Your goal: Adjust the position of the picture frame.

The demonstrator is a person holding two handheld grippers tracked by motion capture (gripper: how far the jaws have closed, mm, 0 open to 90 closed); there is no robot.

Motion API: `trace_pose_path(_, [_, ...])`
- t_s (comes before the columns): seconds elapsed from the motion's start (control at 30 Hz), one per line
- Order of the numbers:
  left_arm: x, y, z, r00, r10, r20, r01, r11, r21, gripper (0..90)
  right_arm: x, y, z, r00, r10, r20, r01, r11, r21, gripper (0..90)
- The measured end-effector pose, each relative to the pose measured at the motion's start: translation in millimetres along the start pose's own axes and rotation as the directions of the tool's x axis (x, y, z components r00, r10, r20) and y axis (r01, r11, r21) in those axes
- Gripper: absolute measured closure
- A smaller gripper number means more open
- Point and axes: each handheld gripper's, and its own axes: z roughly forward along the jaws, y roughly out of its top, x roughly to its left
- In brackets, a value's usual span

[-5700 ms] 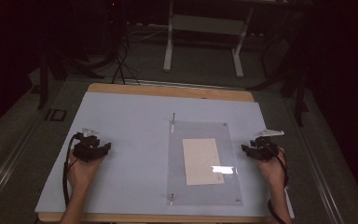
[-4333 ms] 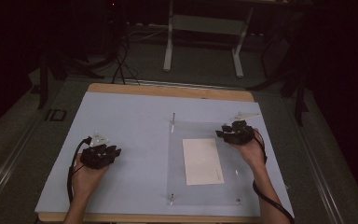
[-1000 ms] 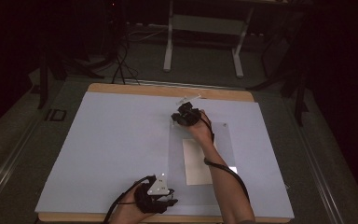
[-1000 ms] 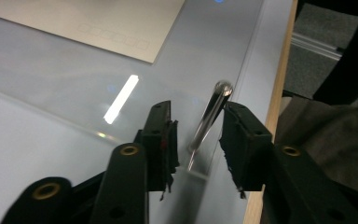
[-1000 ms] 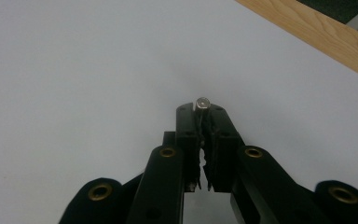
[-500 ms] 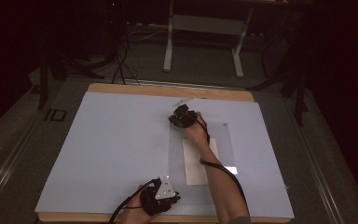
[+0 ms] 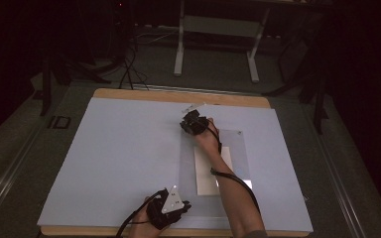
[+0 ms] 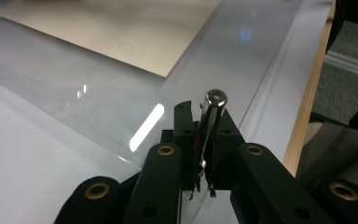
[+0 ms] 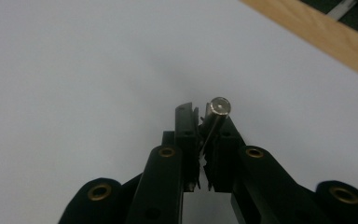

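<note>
- The room is dark; a wood-edged table (image 7: 144, 94) stands lit in it, topped by one pale blue-white mat (image 7: 109, 158), with one metal frame on legs (image 7: 217, 29) behind it on the floor.
- On the mat lies one clear plastic sheet (image 7: 238, 148), and under it one cream sheet of paper (image 7: 209, 178); the paper also shows at the top of the left gripper view (image 8: 121, 32).
- Two metal pins are in hand, one per hand-held gripper.
- Two hand-held grippers are at work, each carried by one of the person's hands; two forearms come in from the near edge.
- The left hand-held gripper (image 7: 171, 210) sits at the near edge of the table, just beside the clear sheet's near left corner. Its jaws have just been closing and are now clenched on a metal pin (image 8: 211, 121), which stands up between the pads with its round head above the jaw tips, over the clear sheet near the table's wooden rim.
- The right hand-held gripper (image 7: 194, 122) is at the far end of the clear sheet, the arm stretched across the paper. Its jaws are clenched on a second metal pin (image 9: 216, 114), round head just above the tips, over bare mat not far from the wooden edge.
</note>
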Motion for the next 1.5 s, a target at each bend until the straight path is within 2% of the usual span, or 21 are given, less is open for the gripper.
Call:
trace_pose_path(0.1, [7.3,-1.3,-11.9,0.9996,-0.026,-0.012,0.025,0.9979,-0.059,84.4,-2.0,5.0,-5.0,0.999,-0.025,0.038,0.024,1.0,0.02,82.8])
trace_pose_path(0.17, [14.1,-2.8,-20.5,0.9984,-0.053,-0.019,0.051,0.994,-0.097,84.4,-7.5,4.5,-9.7,0.9986,0.003,0.054,-0.004,1.0,0.016,82.7])
trace_pose_path(0.27, [25.5,-6.2,-32.0,0.9961,-0.082,-0.033,0.077,0.9896,-0.121,84.3,-15.5,0.5,-15.7,0.9967,0.032,0.074,-0.033,0.999,0.018,82.7])
trace_pose_path(0.4, [40.8,-9.3,-46.5,0.9881,-0.128,-0.086,0.113,0.9809,-0.158,83.4,-28.0,-5.0,-27.7,0.9921,0.097,0.08,-0.097,0.995,0.002,82.8])
trace_pose_path(0.5, [55.3,-12.3,-56.0,0.9769,-0.173,-0.125,0.149,0.9726,-0.178,82.7,-37.1,-8.6,-37.7,0.9888,0.124,0.082,-0.124,0.992,-0.004,83.1])
trace_pose_path(0.57, [65.2,-14.6,-62.0,0.9667,-0.205,-0.153,0.174,0.9649,-0.197,82.6,-40.7,-10.4,-44.2,0.987,0.136,0.086,-0.136,0.991,-0.009,83.5])
trace_pose_path(0.63, [65.2,-14.6,-62.0,0.9667,-0.205,-0.153,0.174,0.9649,-0.197,82.6,-43.1,-11.4,-48.0,0.9867,0.139,0.084,-0.139,0.99,-0.011,83.5])
trace_pose_path(0.67, [77.3,-15.7,-69.3,0.9542,-0.229,-0.193,0.187,0.9592,-0.212,82.4,-46.2,-12.2,-54.6,0.9839,0.163,0.074,-0.161,0.987,-0.026,84.4])
trace_pose_path(0.77, [88.8,-16.2,-74.6,0.9389,-0.259,-0.226,0.209,0.9522,-0.222,82.0,-48.3,-11.8,-62.6,0.9802,0.185,0.071,-0.183,0.983,-0.035,85.0])
trace_pose_path(0.87, [98.8,-15.1,-80.3,0.9296,-0.268,-0.253,0.211,0.95,-0.23,82.0,-48.9,-10.9,-69.1,0.976,0.205,0.073,-0.203,0.978,-0.04,85.3])
trace_pose_path(0.97, [109.4,-12.2,-86.8,0.9196,-0.275,-0.281,0.211,0.9483,-0.237,82.1,-49.9,-12.6,-75.3,0.9734,0.222,0.056,-0.22,0.974,-0.048,85.5])
trace_pose_path(1.07, [124.2,-8.3,-92.8,0.9077,-0.287,-0.306,0.218,0.946,-0.239,82.1,-49.9,-15.4,-82.7,0.9712,0.233,0.049,-0.231,0.972,-0.049,85.5])
trace_pose_path(1.1, [130.1,-6.8,-94.4,0.9018,-0.298,-0.313,0.226,0.9425,-0.246,82.0,-50.5,-16.3,-85.2,0.97,0.239,0.044,-0.237,0.971,-0.043,85.6])
trace_pose_path(1.13, [136.7,-5.0,-95.8,0.8988,-0.302,-0.317,0.228,0.941,-0.25,82.0,-51.3,-17.6,-88.1,0.9664,0.254,0.036,-0.253,0.967,-0.037,85.6])
trace_pose_path(1.17, [136.7,-5.0,-95.8,0.8988,-0.302,-0.317,0.228,0.941,-0.25,82.0,-51.3,-17.6,-88.1,0.9664,0.254,0.036,-0.253,0.967,-0.037,85.6])
trace_pose_path(1.2, [150.6,-0.7,-97.7,0.8942,-0.308,-0.325,0.232,0.9399,-0.25,82.0,-51.8,-20.6,-94.6,0.9599,0.278,0.033,-0.277,0.96,-0.035,85.6])
trace_pose_path(1.3, [174.2,7.1,-96.3,0.8934,-0.324,-0.311,0.257,0.9365,-0.238,81.9,-52.1,-26.2,-103.2,0.9527,0.302,0.033,-0.301,0.953,-0.024,85.5])
trace_pose_path(1.37, [192.0,12.5,-91.6,0.8973,-0.331,-0.292,0.274,0.9367,-0.218,81.8,-52.9,-30.5,-108.1,0.9469,0.319,0.041,-0.318,0.948,-0.021,85.5])
trace_pose_path(1.5, [229.4,23.1,-72.0,0.8874,-0.365,-0.282,0.336,0.9304,-0.147,82.0,-53.8,-38.5,-111.7,0.9353,0.345,0.076,-0.347,0.938,0.011,85.5])
